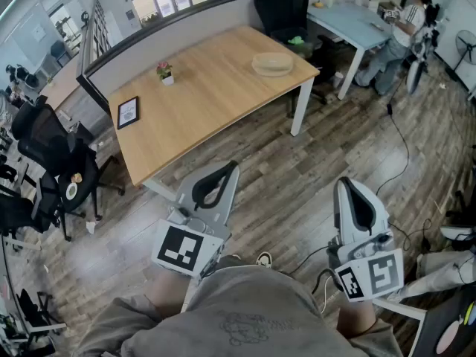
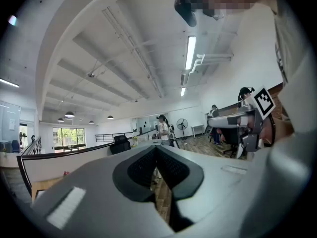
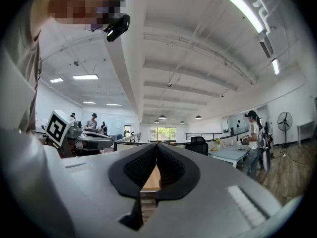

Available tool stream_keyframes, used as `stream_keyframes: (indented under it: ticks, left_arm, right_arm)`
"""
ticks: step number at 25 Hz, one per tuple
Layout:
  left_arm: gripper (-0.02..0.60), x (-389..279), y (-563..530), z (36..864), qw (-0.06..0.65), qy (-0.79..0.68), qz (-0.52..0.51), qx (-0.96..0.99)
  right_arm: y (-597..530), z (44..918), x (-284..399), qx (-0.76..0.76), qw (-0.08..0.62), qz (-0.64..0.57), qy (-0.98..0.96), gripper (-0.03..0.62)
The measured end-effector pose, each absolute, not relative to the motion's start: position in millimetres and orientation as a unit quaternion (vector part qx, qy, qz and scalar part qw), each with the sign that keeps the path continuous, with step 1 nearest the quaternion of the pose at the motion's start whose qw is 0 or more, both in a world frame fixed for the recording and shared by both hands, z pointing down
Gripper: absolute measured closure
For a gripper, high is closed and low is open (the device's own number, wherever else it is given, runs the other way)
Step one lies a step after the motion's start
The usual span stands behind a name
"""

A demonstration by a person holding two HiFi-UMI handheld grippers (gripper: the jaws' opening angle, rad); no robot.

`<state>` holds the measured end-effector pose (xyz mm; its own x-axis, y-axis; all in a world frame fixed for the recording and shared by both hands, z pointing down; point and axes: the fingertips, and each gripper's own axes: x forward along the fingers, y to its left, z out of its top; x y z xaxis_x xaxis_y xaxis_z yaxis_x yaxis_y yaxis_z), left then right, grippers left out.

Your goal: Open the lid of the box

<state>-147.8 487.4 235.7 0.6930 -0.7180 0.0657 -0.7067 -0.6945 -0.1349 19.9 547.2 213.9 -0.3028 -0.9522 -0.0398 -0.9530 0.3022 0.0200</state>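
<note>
Nearest: the person's grey shirt (image 1: 245, 311) fills the near edge of the head view. Both claws are held close to the body, above a wood-plank floor (image 1: 297, 177).
Left claw: the left claw (image 1: 224, 174) has its jaws pressed together with nothing between them, and it points toward the far worktop.
Right claw: the right claw (image 1: 351, 192) is likewise closed tight and empty. Only bare floor and a sliver of wood show through the slit between its jaws.
Box: a round, pale, shallow box (image 1: 273, 64) sits near the far right end of the wooden worktop (image 1: 201, 103), well apart from both claws. Its lid seems to be on, but the seam is too small to make out.
Step in hand: judging by the distance, the task is at its very start and the approach has not begun.
Next move: probably stepping up to the worktop and spreading one claw's jaws. That claw would take the lid's rim while the other steadies the base.
On the worktop: a small potted plant (image 1: 163, 71) stands left of the box and a dark framed card (image 1: 128, 112) lies at the left end, both well clear of the box.
Around: a black chair (image 1: 286, 10) stands beyond the far right corner and more black chairs (image 1: 48, 147) stand at left. A seated person (image 1: 401, 28) is at a pale blue worktop (image 1: 357, 21) far right.
In the way: little, it seems. A cable (image 1: 401, 155) trails on the floor off to the right, and a white leg (image 1: 300, 110) marks the worktop's near right corner.
</note>
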Motion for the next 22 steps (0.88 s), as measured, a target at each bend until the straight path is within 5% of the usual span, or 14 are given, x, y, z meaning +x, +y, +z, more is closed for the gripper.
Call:
stream_keyframes:
  ticks: [19, 20, 22]
  left_arm:
    - [0.581, -141.6, 490.9, 235.3, 0.055, 0.393, -0.023, -0.917]
    - [0.534, -143.6, 489.3, 231.9, 0.05, 0.402, -0.01, -0.914]
    - [0.306, -148.2, 483.9, 227.7, 0.042, 0.416, 0.005, -0.908]
  right_arm:
    - [558.2, 219.0, 40.4, -0.605, 0.035, 0.022, 0.795, 0.58]
    - [558.3, 217.9, 43.8, -0.611, 0.042, 0.023, 0.79, 0.551]
    - [556.0, 217.2, 51.0, -0.624, 0.048, 0.025, 0.78, 0.351]
